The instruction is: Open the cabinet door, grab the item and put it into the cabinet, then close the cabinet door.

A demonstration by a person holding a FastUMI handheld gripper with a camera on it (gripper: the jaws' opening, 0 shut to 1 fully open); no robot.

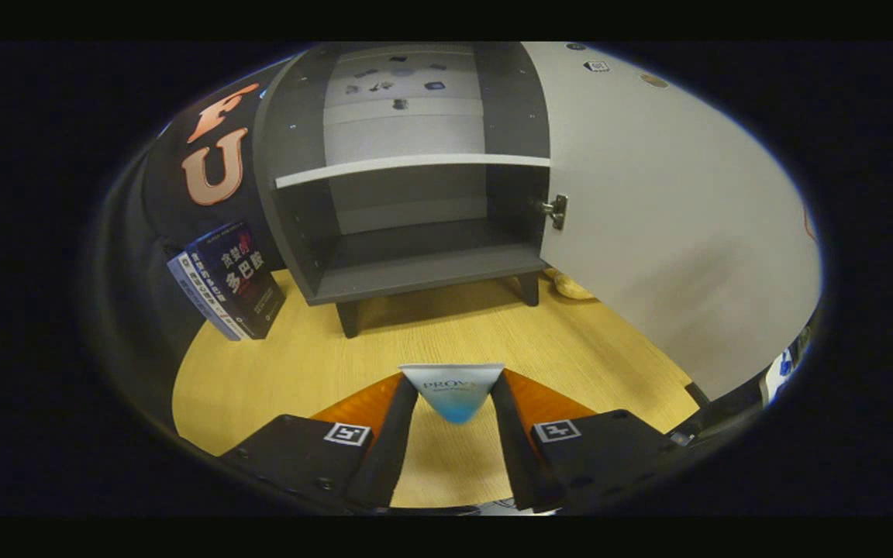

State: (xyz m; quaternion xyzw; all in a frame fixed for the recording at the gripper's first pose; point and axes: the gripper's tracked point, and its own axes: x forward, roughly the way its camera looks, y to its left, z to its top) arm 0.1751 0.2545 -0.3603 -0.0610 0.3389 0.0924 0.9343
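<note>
A small grey cabinet on short legs stands on the wooden table beyond my fingers. Its light door is swung wide open to the right on a metal hinge. Inside are a pale shelf and a bare lower compartment below it. My gripper is shut on a white-and-blue pouch, which is pinched at both sides between the fingertips and held above the table, well short of the cabinet.
A dark book stands upright left of the cabinet against the booth wall. A yellowish soft object lies behind the open door near the cabinet's right leg. Bare wooden tabletop lies between my fingers and the cabinet.
</note>
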